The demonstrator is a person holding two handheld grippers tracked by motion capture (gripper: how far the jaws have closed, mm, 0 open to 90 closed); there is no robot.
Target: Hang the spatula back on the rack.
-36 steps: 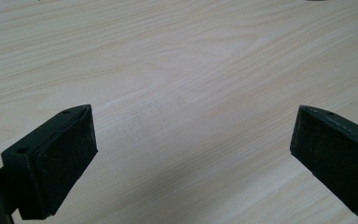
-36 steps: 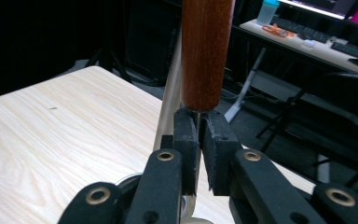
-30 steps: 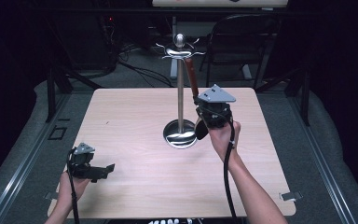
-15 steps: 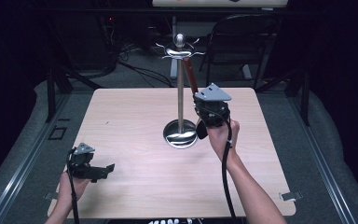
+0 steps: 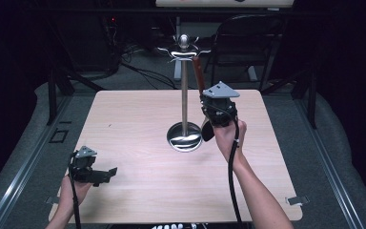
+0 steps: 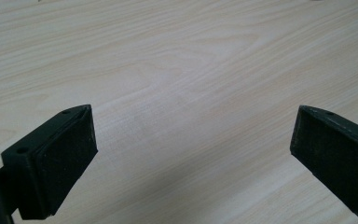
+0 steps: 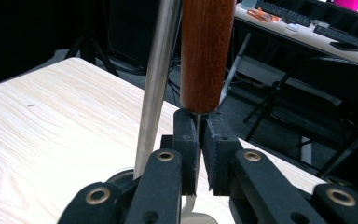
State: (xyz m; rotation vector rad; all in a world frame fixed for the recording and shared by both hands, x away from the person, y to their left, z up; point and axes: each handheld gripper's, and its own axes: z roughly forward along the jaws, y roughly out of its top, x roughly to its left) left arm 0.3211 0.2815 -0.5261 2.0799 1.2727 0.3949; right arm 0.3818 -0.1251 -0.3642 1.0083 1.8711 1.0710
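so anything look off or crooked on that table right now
Nothing looks spilled or damaged. The tall metal utensil stand with a round base stands upright on the pale wooden table. The wooden-handled utensil beside its pole is tilted, but the right hand-held gripper is clamped on its thin metal shank. The left hand-held gripper is open over bare wood.

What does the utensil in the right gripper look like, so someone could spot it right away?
On the wooden table stands a tall metal stand. Just right of its pole hangs the utensil, with the right gripper shut on its thin metal shank. Its reddish-brown wooden handle is the giveaway.
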